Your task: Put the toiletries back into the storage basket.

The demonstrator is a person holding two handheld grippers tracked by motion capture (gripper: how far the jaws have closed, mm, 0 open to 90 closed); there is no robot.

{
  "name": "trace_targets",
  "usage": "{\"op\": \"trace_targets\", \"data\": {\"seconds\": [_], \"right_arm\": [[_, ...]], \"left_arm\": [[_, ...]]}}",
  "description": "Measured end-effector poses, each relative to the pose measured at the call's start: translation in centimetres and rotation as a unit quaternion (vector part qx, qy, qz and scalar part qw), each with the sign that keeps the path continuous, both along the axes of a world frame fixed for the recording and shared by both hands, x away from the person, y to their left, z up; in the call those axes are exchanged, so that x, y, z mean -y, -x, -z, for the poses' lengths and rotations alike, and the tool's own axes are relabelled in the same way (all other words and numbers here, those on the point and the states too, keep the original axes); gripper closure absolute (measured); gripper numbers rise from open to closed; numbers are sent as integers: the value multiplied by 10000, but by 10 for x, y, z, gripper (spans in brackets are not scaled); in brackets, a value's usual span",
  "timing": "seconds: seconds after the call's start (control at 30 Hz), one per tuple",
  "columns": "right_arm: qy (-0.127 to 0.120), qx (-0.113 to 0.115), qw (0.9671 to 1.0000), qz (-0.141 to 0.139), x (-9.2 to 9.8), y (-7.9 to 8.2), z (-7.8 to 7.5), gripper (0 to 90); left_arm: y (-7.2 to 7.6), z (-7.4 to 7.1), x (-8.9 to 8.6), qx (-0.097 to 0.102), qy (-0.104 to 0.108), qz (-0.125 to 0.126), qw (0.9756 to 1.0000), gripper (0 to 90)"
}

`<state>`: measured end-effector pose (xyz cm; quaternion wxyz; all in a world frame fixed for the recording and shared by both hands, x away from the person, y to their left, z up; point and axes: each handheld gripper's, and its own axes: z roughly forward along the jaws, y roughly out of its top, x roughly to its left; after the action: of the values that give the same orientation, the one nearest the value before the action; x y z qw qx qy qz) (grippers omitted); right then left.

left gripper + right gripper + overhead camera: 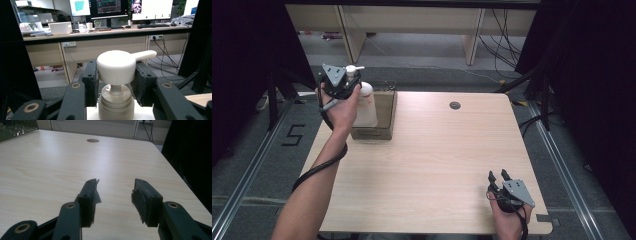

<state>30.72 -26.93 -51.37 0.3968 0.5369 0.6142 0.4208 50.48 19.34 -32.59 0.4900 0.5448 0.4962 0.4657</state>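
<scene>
**Open tabletop, one crowded corner**

A pale wooden table (437, 165) lies mostly bare, so a hand could sweep freely across its middle and right side. At the far left corner stands a brown open-topped box (384, 112) with a white pump bottle (366, 107) upright in it (its nozzle juts sideways), blocking that corner. Dark curtains close in on both sides.
</scene>
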Motion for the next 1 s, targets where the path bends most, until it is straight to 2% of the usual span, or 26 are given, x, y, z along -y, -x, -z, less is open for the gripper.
{"op": "trace_targets", "data": {"seconds": [0.23, 1.0], "right_arm": [[5, 34, 10000, 30, 0, 0, 0, 545], [9, 24, 10000, 32, 0, 0, 0, 543]], "left_arm": [[-1, 4, 1, -55, 4, -20, 10000, 594], [-2, 27, -1, -410, 61, -120, 9991, 593]]}}
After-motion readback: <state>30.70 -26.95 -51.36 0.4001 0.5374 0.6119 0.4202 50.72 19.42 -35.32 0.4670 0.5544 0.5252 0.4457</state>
